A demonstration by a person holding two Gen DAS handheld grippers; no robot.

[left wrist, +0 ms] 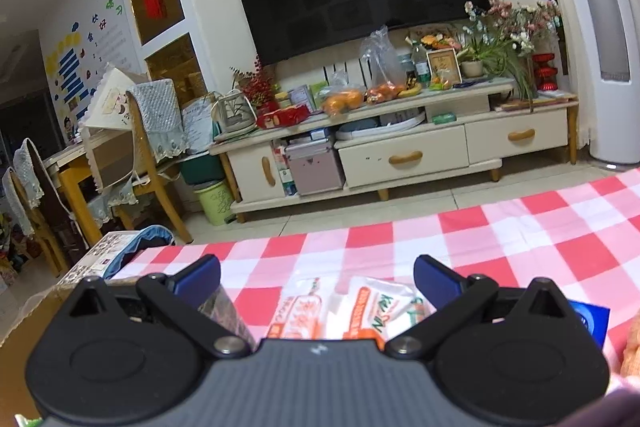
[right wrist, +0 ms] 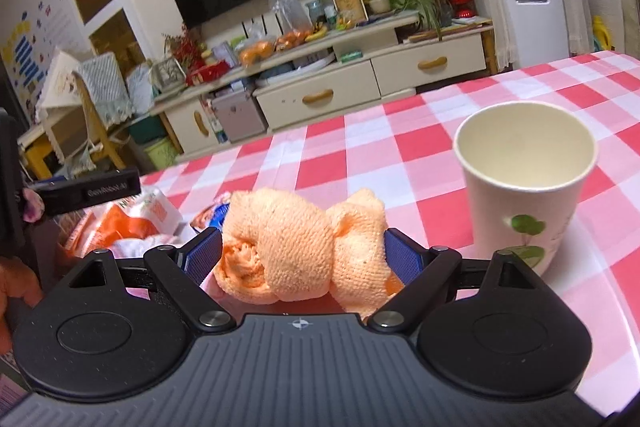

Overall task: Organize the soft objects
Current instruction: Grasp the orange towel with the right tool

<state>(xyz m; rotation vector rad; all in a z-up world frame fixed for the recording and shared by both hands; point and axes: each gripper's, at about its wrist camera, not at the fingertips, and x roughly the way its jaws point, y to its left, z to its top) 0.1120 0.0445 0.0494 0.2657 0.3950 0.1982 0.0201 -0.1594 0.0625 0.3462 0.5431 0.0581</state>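
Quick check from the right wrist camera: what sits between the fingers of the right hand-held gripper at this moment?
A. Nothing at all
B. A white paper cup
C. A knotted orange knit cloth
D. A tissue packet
C: the knotted orange knit cloth fills the gap of the right hand-held gripper, touching both blue pads, while the paper cup stands apart to its right on the checkered tablecloth.
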